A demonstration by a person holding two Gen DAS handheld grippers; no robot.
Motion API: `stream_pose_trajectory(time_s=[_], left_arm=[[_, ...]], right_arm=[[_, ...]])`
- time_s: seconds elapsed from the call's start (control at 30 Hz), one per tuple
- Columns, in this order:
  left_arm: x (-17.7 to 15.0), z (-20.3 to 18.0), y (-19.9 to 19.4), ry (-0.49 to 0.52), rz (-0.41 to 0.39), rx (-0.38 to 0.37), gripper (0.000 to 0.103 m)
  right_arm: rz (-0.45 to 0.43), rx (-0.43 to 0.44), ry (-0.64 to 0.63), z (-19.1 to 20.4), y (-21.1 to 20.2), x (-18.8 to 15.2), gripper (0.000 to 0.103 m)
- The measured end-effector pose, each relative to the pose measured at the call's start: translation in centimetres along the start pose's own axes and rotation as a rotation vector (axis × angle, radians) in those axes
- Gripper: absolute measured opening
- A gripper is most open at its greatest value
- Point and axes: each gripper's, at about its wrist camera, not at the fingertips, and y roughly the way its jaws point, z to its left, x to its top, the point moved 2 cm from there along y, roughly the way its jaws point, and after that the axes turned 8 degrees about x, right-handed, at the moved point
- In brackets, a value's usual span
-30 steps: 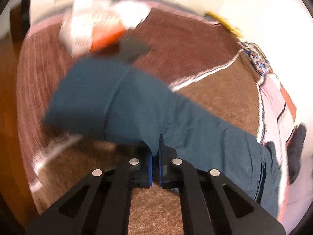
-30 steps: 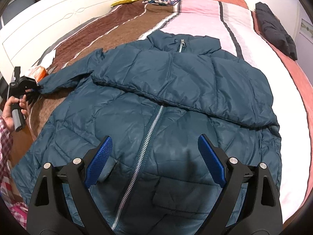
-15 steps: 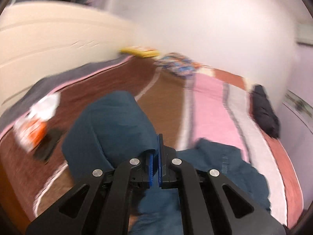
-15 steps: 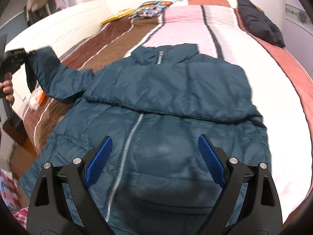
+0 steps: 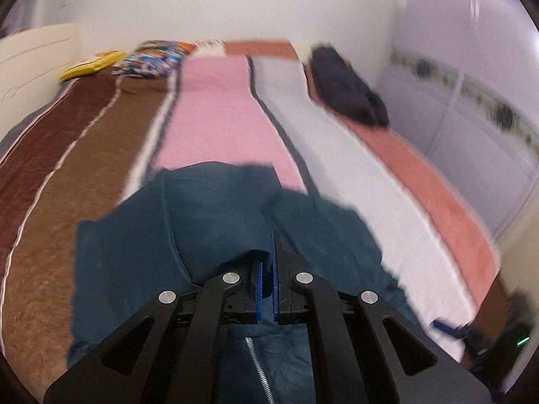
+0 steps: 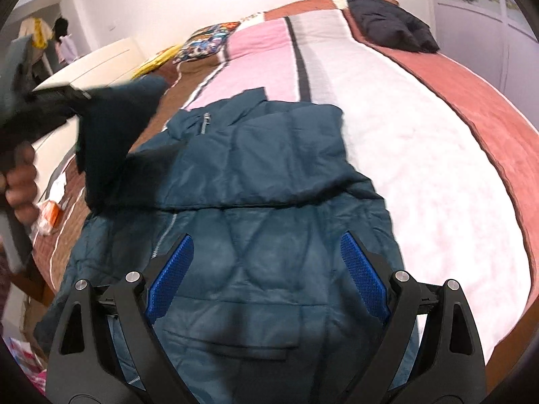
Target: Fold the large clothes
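Jacket (image 6: 256, 222) lies zipped across the bed (image 6: 421, 141), one sleeve (image 6: 269, 155) already folded over the chest. Left hand-held gripper (image 5: 267, 289), clamped on the other sleeve (image 6: 118, 134), lifts it at upper left; right hand-held gripper (image 6: 269, 282) hovers open. Body folds remain.

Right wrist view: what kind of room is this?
Most likely a bedroom. A wide bed with a striped blanket fills the view, a white headboard runs along its left side, and a patterned pillow lies at the far end. The teal jacket is spread on the bed.
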Motion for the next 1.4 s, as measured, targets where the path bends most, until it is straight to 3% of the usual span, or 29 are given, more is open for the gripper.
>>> stream_pose_trajectory(time_s=[0.1, 0.17, 0.23, 0.27, 0.4, 0.5, 0.6, 0.77, 0.9, 1.1, 1.27, 1.3, 1.33, 1.37, 1.4], left_arm=[[-2.6, -1.2, 3.7, 0.035, 0.102, 0.022, 0.012], [-4.1, -1.7, 5.3, 0.051, 0.169, 0.018, 0.042], [-5.5, -1.6, 6.2, 0.045, 0.218, 0.009, 0.058], [-6.0, -1.5, 6.2, 0.042, 0.231, 0.003, 0.061], [-7.3, -0.8, 4.4, 0.018, 0.269, -0.076, 0.061], [-8.1, 0.1, 1.4, 0.017, 0.25, -0.136, 0.061], [-9.2, 0.7, -1.0, 0.025, 0.23, -0.149, 0.062], [-10.8, 4.7, -5.4, -0.029, 0.166, -0.06, 0.062], [-12.7, 9.6, -7.7, -0.148, 0.152, 0.041, 0.062], [-14.5, 13.3, -9.2, -0.249, 0.147, 0.082, 0.062], [-15.5, 15.1, -10.0, -0.301, 0.136, 0.072, 0.062], [-15.6, 15.3, -10.1, -0.307, 0.134, 0.072, 0.062], [-15.7, 15.5, -10.1, -0.317, 0.132, 0.072, 0.062], [-15.7, 15.7, -10.1, -0.326, 0.13, 0.073, 0.062], [-15.8, 16.0, -10.1, -0.334, 0.128, 0.072, 0.062]], right_arm=[[0.001, -0.006, 0.018, -0.9, -0.1, 0.0, 0.089], [0.005, -0.007, 0.028, -1.2, -0.1, -0.1, 0.089], [0.013, -0.007, 0.032, -1.3, 0.0, -0.2, 0.089], [0.016, -0.006, 0.032, -1.3, 0.1, -0.2, 0.089], [0.031, -0.003, 0.023, -0.9, 0.7, -0.2, 0.089], [0.028, 0.008, -0.005, 0.0, 1.0, 0.5, 0.089], [0.019, 0.031, -0.061, 1.8, 1.5, 1.6, 0.089], [0.045, 0.077, -0.228, 7.6, 3.7, 3.3, 0.086], [0.065, 0.082, -0.512, 14.8, 6.5, 3.1, 0.074], [0.077, 0.012, -0.876, 22.3, 11.7, 0.6, 0.07], [0.12, -0.059, -1.013, 23.9, 16.2, -0.4, 0.069], [0.132, -0.071, -1.017, 23.9, 17.1, -0.2, 0.06], [0.147, -0.074, -1.009, 23.9, 17.6, -0.2, 0.04], [0.185, -0.049, -0.966, 23.6, 18.2, 0.4, 0.03], [0.194, -0.039, -0.93, 23.4, 18.3, 0.9, 0.009]])
